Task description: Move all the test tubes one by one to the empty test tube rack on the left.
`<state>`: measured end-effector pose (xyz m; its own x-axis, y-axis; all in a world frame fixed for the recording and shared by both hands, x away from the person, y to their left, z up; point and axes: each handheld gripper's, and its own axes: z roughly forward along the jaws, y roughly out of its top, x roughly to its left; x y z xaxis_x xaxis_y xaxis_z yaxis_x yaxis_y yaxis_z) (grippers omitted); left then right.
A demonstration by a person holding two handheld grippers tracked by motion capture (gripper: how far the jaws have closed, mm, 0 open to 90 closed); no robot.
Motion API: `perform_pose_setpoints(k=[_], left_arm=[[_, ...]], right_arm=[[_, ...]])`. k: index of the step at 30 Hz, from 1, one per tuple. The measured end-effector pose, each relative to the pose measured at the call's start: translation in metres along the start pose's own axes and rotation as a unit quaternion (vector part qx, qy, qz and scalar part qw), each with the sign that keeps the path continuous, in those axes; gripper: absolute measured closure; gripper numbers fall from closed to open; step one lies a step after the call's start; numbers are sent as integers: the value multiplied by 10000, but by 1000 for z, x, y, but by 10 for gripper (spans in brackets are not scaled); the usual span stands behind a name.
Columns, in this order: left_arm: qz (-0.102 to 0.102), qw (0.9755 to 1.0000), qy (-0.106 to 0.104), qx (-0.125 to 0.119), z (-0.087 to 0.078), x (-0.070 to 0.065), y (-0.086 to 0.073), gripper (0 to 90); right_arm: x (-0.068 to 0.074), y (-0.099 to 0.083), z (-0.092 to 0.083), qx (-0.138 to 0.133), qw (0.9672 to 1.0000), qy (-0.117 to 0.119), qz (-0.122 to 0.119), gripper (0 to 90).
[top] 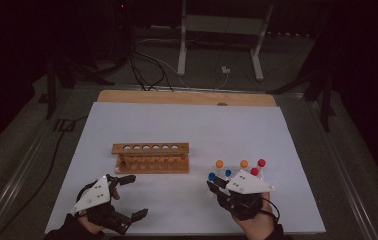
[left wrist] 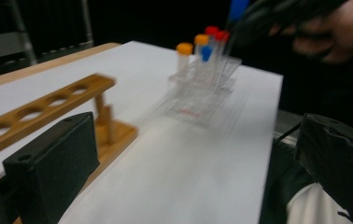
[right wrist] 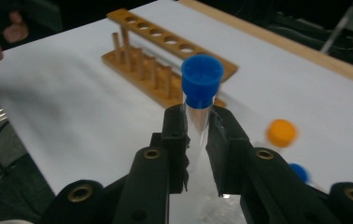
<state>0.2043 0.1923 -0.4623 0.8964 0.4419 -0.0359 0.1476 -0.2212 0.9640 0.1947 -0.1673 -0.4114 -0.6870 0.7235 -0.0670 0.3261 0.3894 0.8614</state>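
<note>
A clear tube with a blue cap (right wrist: 202,79) stands upright between the jaws of my right gripper (right wrist: 195,126), which is shut on it just below the cap. In the high view this gripper (top: 215,184) is at the front right with the blue-capped tube (top: 211,176), beside a clear holder (top: 237,172) that holds several tubes with orange, red and blue caps. A wooden tube rack (top: 149,157) with a row of round holes stands mid-table. My left gripper (top: 133,196) sits at the front left, open with nothing between its jaws; its own view (left wrist: 193,154) faces the rack (left wrist: 48,107) and the clear holder (left wrist: 202,79).
A white sheet (top: 187,125) covers the wooden table, whose far edge (top: 187,97) shows bare. Cables and a metal stand (top: 217,45) lie on the dark floor beyond. An orange cap (right wrist: 281,132) and a blue cap (right wrist: 298,171) are close to the right gripper's jaws.
</note>
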Motion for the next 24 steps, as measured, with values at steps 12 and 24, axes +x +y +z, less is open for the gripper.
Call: perform_pose_setpoints(k=[12, 24], left_arm=[[10, 9972, -741, 50, 39, -7, 39, 21], [14, 9968, -798, -13, 78, -7, 53, 171]], right_arm=[[15, -9, 25, 345, 9987, 334, -146, 772], [19, -12, 30, 442, 9979, 427, -204, 771]])
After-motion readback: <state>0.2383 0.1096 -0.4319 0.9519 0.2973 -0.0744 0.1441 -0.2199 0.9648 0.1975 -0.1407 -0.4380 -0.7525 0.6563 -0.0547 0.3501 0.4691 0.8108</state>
